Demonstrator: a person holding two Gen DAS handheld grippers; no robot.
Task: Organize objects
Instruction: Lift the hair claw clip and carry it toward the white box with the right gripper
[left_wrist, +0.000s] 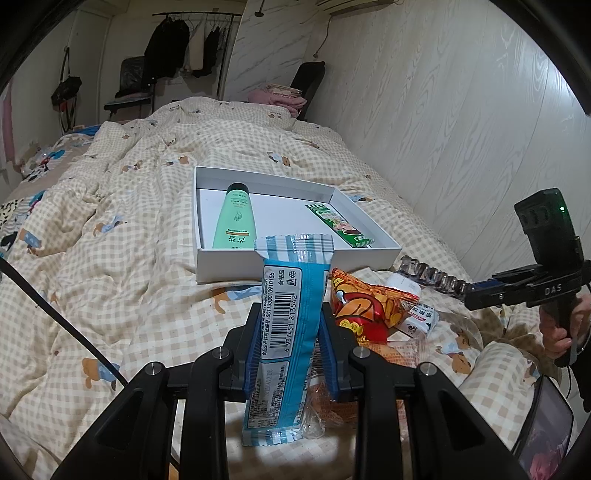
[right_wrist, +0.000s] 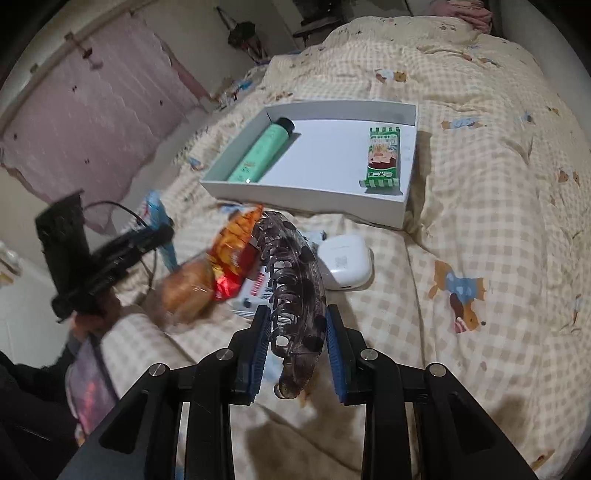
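A: Left wrist view — the left gripper (left_wrist: 291, 343) is clamped on a blue-striped snack packet (left_wrist: 286, 332), held upright just short of the white tray (left_wrist: 295, 264). Already inside: a green tube (left_wrist: 234, 218) far left, a green candy bar (left_wrist: 338, 225) on the right.

B: Right wrist view — the right gripper (right_wrist: 297, 350) has a smoky hair claw clip (right_wrist: 295, 291) between its pads, apparently pinched. Still on the quilt (right_wrist: 480, 221), near the tray: an orange snack bag (right_wrist: 236, 251), a white earbud case (right_wrist: 345, 262), a bread roll (right_wrist: 188, 288). Two in, several left.
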